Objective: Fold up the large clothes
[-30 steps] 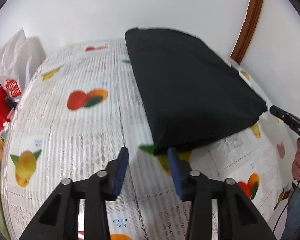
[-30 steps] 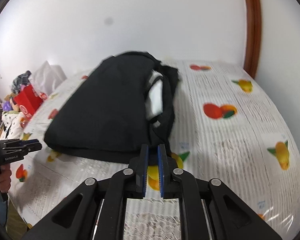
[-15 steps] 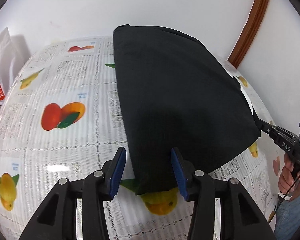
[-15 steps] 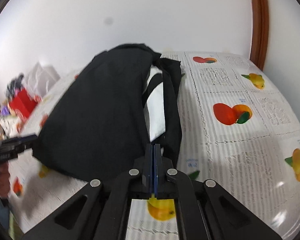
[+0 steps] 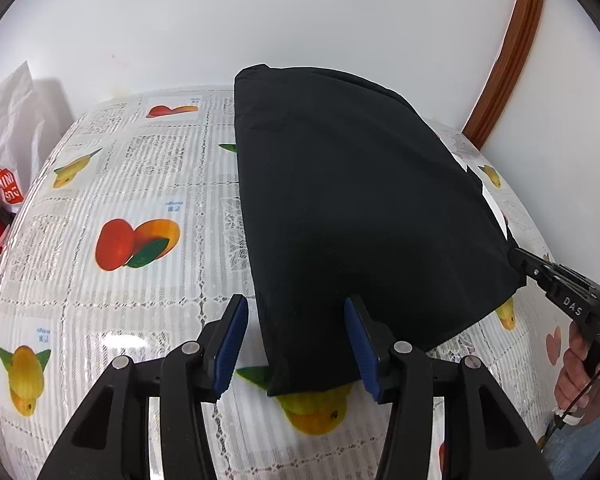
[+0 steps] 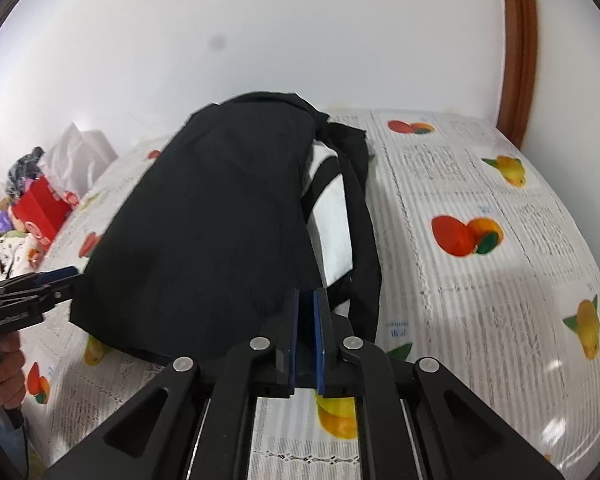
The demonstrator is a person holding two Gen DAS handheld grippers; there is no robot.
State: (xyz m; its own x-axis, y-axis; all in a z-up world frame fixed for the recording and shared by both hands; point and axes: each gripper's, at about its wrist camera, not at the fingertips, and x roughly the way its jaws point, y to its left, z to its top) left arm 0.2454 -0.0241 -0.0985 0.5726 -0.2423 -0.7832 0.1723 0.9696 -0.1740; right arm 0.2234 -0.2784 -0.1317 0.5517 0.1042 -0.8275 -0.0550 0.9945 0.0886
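Note:
A black folded garment point(image 5: 360, 208) lies on the fruit-print tablecloth point(image 5: 140, 184). In the right wrist view the garment point(image 6: 212, 216) shows a white panel with black stripes point(image 6: 332, 216) along its right side. My left gripper point(image 5: 296, 312) is open, its blue pads either side of the garment's near corner. My right gripper point(image 6: 306, 300) is nearly shut with a narrow gap, its tips at the garment's near edge; I cannot see cloth between the pads. In the left wrist view the right gripper point(image 5: 516, 256) touches the garment's right corner.
A red box point(image 6: 40, 208) and a white plastic bag point(image 5: 8, 120) with clutter stand beyond the table's left end. A white wall and a brown wooden door frame point(image 5: 504, 52) stand behind. The tablecloth point(image 6: 480, 240) stretches to the right of the garment.
Both grippers moved forward to the garment. The left gripper's open jaws now straddle its near corner. The right gripper shut fully half a second ago and now shows a narrow gap.

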